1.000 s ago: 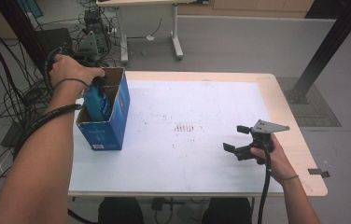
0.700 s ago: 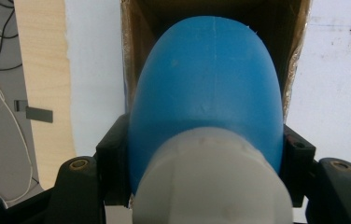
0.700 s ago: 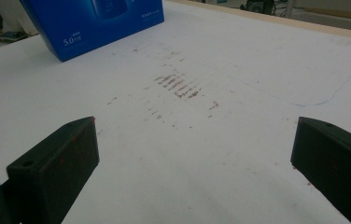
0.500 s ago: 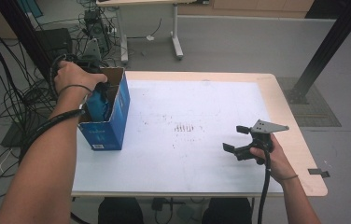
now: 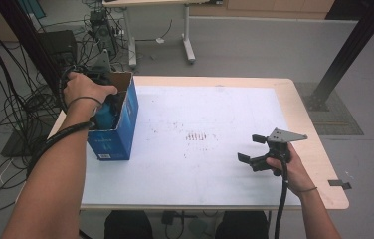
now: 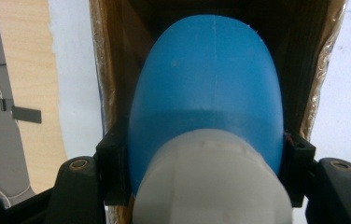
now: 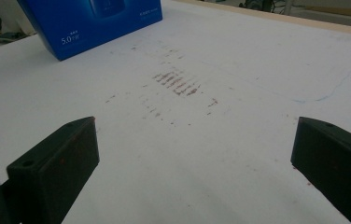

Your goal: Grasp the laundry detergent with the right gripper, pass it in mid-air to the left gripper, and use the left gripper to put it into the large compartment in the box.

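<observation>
A blue bottle (image 6: 206,79) with a white cap (image 6: 211,186) is gripped between the jaws of my left gripper (image 6: 206,170), which is shut on it near the cap. The bottle points down into an open blue cardboard box (image 5: 113,132) that stands at the table's left edge. A bit of the bottle (image 5: 106,115) shows below the person's left hand (image 5: 83,87). My right gripper (image 5: 250,148) hovers low over the white mat at the right, open with nothing between its jaws. From the right gripper (image 7: 194,163), the blue box (image 7: 94,23) stands far off.
A white mat (image 5: 215,99) with reddish-brown scuff marks (image 5: 200,136) covers the wooden table. Black cables and a computer tower (image 5: 58,45) crowd the floor at the left. A black post (image 5: 349,45) rises at the right. A second desk's legs (image 5: 187,30) stand behind.
The left hand has sunk slightly toward the box with the bottle going deeper into it. The right gripper has stayed where it was, still open.
</observation>
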